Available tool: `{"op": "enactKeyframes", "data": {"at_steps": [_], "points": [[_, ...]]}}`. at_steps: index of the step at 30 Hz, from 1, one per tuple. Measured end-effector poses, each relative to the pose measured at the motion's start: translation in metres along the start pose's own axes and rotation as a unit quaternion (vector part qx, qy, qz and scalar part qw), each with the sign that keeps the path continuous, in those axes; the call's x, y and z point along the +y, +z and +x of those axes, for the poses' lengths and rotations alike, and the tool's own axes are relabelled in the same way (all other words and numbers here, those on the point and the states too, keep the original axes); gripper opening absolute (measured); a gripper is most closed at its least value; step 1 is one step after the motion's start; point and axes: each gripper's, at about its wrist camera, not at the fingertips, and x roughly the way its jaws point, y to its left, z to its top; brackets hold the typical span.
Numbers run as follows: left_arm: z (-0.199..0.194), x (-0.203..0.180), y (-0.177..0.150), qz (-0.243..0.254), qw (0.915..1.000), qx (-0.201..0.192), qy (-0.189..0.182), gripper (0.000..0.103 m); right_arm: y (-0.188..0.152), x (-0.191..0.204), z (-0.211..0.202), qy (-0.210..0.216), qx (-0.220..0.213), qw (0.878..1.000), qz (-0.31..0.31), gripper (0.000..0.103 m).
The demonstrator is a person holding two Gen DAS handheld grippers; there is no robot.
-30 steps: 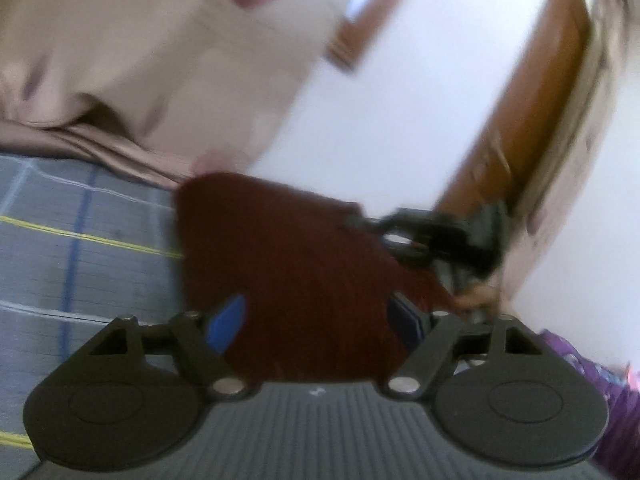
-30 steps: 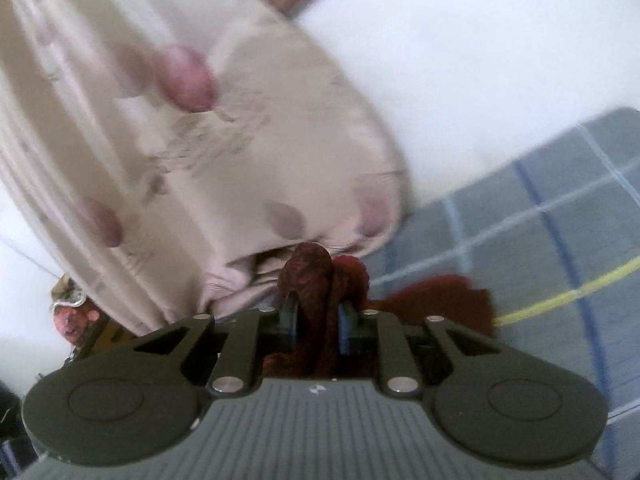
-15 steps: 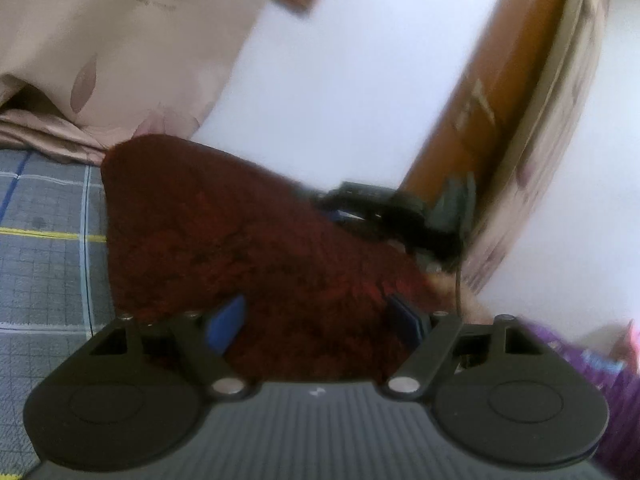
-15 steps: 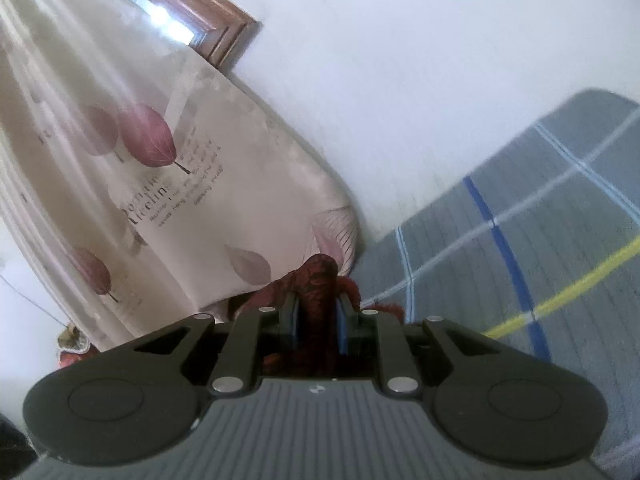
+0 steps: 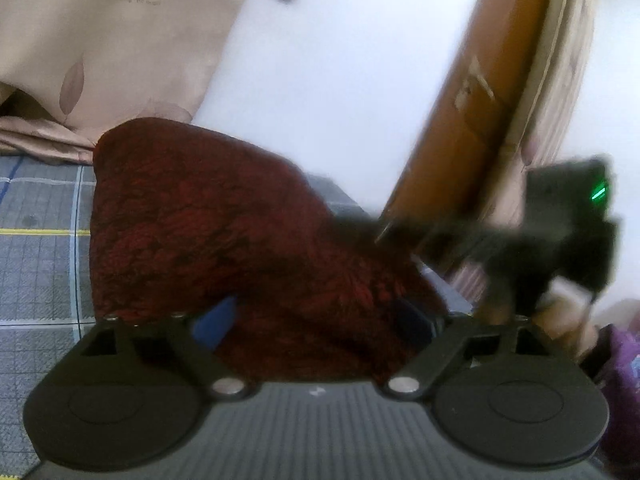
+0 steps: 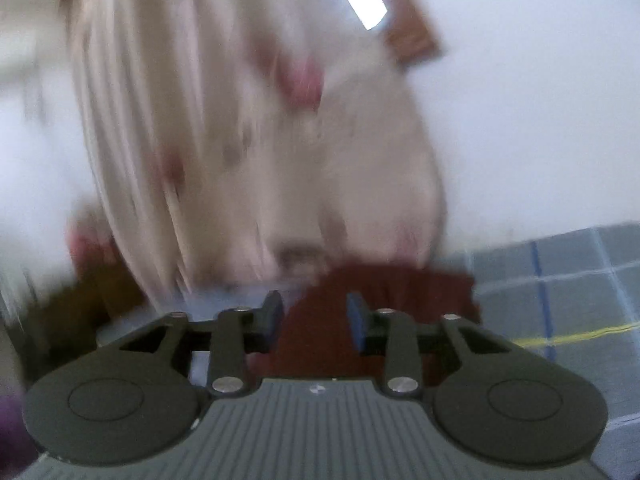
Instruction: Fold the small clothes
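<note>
Cloth (image 5: 224, 240), dark red, heaped mid-frame on grey checked bedding (image 5: 40, 264), between widening left gripper (image 5: 316, 316) pads (no press visible), likewise loose between right gripper (image 6: 314, 316) pads, spreading apart.

Each camera sits just behind its own tool, looking forward and slightly down, very close to the dark red garment (image 5: 224, 240) on the checked bed cover (image 5: 40, 264). Both views share that garment, the leaf-print curtain (image 5: 112, 60) and the white wall (image 6: 540, 120)
</note>
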Motion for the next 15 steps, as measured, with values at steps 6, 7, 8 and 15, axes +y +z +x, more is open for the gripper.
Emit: {"op": "enactKeyframes", "data": {"at_steps": [6, 7, 8, 15], "points": [[-0.029, -0.008, 0.006, 0.018, 0.9983, -0.026, 0.049, 0.089, -0.039, -0.023, 0.028, -0.09, 0.07, 0.993, -0.027, 0.026], [-0.032, -0.01, 0.009, 0.024, 0.9973, -0.027, 0.063, 0.09, -0.042, -0.025, 0.028, -0.093, 0.065, 0.993, -0.022, 0.029], [-0.033, -0.011, 0.012, 0.034, 0.9961, -0.024, 0.078, 0.09, -0.046, -0.024, 0.029, -0.096, 0.061, 0.993, -0.026, 0.029], [-0.025, -0.006, 0.026, 0.055, 0.9836, 0.019, 0.171, 0.09, -0.045, -0.018, 0.029, -0.1, 0.052, 0.994, -0.009, 0.037]]}}
